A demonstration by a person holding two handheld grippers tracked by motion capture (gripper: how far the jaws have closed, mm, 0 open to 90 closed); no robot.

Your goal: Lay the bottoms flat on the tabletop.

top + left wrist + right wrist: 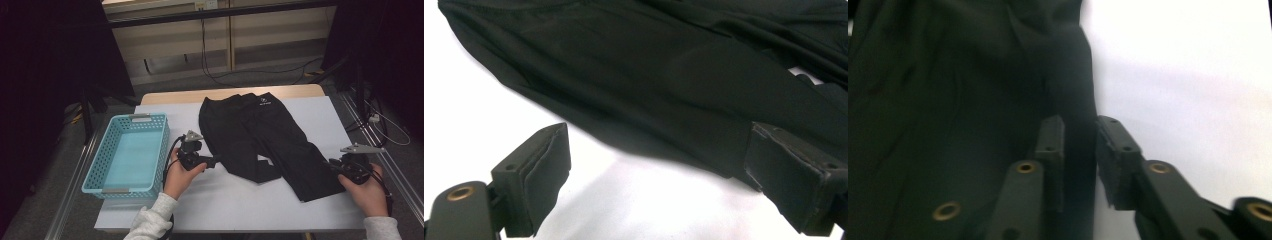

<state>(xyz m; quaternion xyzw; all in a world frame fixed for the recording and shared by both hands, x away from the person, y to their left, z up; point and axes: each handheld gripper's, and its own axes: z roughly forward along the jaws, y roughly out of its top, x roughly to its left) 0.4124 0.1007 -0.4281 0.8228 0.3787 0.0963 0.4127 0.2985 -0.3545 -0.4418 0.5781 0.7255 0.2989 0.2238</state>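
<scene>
1. White sheeting covers the surface (280, 210), and the black trousers (260, 135) lie spread across its middle, waistband at the far edge and legs running toward you, the right leg ending near your right hand.
2. Your left gripper (649, 175) has its fingers (544, 175) spread wide just at the trousers' near edge, gripping nothing. Slide one finger under the hem before closing, so you catch the cloth and not the sheeting.
3. Your right gripper (1080, 160) has its fingers (1115, 160) slightly parted with the edge of the trouser leg between them; they do not appear to pinch it. Judge whether the cloth is truly free before pulling away.
4. Lift both sides evenly when folding, I'd say, or the leg may drag.
5. Keep the blue basket (100, 175) at your left unobstructed.
</scene>
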